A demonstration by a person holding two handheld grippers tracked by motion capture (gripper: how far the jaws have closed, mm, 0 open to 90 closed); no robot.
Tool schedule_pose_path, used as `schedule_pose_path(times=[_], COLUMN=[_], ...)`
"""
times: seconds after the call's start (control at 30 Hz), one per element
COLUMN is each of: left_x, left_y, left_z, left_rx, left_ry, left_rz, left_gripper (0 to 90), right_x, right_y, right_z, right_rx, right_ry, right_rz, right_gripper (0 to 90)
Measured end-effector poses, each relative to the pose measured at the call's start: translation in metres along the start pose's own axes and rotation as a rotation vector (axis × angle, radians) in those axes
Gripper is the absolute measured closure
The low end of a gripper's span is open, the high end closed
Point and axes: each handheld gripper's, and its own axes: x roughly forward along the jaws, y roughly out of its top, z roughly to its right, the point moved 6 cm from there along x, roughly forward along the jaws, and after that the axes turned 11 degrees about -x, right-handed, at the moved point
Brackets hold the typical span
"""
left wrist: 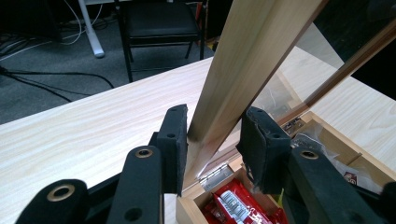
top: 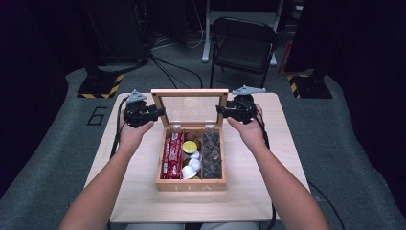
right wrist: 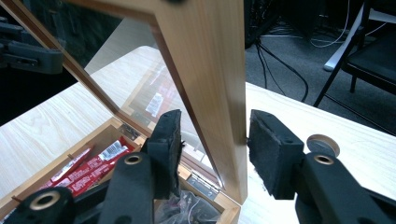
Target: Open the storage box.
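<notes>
High view: wooden tea box [top: 191, 184] mid-table, glass lid [top: 190, 108] upright. Left gripper [top: 154, 114] and right gripper [top: 224, 111] straddle lid's side rails, jaws apart.

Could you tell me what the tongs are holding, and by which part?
Both straddle the open lid by its side rails: left tongs touching one pad, right tongs too. A firm clamp cannot be told.
</notes>
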Motion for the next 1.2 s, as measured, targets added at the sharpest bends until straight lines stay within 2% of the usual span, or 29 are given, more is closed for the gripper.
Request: schedule_pose_path(times=[0.3, 0.7, 0.97, 1.07, 1.2], left_x=[0.003, 0.006, 0.008, 0.009, 0.01], left_y=[0.002, 0.003, 0.004, 0.004, 0.0], left_z=[-0.003, -0.005, -0.007, -0.008, -0.01], left_rx=[-0.017, -0.03, -0.039, -0.06, -0.059], left_ry=[-0.006, -0.007, -0.004, -0.012, -0.009], left_rz=[0.012, 0.025, 0.029, 0.032, 0.009], left_gripper=[62.2, 62.4, 62.8, 63.0, 62.9], right_x=[0.017, 0.034, 0.039, 0.04, 0.041], right_y=[-0.02, -0.034, -0.037, -0.037, -0.037], right_z=[0.002, 0.008, 0.011, 0.011, 0.012], right_rx=[-0.004, 0.007, 0.013, 0.007, 0.014], right_ry=[-0.001, -0.017, -0.017, -0.013, -0.017], right_rz=[-0.037, -0.072, -0.065, -0.065, -0.071], right_gripper=[53.9, 56.1, 58.8, 61.8, 63.2])
